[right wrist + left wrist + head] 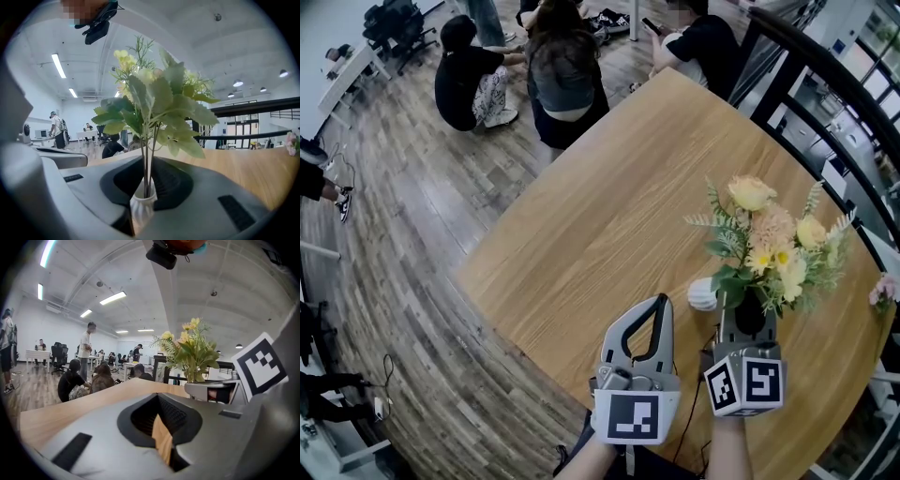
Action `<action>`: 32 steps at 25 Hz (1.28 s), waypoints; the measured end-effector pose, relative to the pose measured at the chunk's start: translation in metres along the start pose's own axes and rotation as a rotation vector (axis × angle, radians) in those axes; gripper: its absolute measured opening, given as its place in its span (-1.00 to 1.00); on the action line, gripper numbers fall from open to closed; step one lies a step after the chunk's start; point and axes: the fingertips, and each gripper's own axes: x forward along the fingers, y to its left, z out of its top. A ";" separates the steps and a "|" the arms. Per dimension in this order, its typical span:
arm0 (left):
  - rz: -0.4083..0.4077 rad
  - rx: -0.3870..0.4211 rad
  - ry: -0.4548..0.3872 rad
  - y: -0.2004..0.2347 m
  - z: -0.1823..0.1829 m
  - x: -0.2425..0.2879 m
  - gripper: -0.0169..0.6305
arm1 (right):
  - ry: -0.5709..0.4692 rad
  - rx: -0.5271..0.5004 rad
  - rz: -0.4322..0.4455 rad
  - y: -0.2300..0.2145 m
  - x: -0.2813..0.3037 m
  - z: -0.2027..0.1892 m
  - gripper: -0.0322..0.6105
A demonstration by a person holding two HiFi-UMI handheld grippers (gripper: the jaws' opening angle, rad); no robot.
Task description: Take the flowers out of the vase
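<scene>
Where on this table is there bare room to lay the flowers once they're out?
Free: the broad bare table from the left hand-held gripper and the vase to the far edge by the seated people. Crowded: the right side, with the right hand-held gripper clamping the vase under the spreading flowers and a pink bloom at the rim.

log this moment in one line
left gripper: shut, empty | right gripper: shut on vase | flowers: in vase

People (562, 84) sit on the floor (412, 234) beyond the table (609, 216).
</scene>
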 end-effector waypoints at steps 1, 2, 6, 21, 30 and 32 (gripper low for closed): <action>-0.001 0.003 0.000 0.000 0.000 0.000 -0.87 | -0.003 0.001 0.000 0.000 0.000 0.000 -0.67; -0.002 0.004 -0.001 0.000 0.000 0.000 -0.87 | -0.005 0.002 0.001 0.001 0.001 0.001 -0.67; -0.003 -0.002 -0.017 0.001 0.001 0.001 -0.87 | -0.027 0.003 -0.002 0.002 0.002 0.005 -0.67; -0.029 0.009 -0.074 -0.007 0.035 -0.023 -0.87 | -0.161 0.021 -0.051 -0.008 -0.024 0.067 -0.67; -0.063 0.016 -0.120 -0.016 0.064 -0.035 -0.87 | -0.218 0.015 -0.063 0.001 -0.047 0.114 -0.67; -0.072 0.029 -0.126 -0.019 0.073 -0.039 -0.87 | -0.235 0.010 -0.065 0.003 -0.053 0.125 -0.67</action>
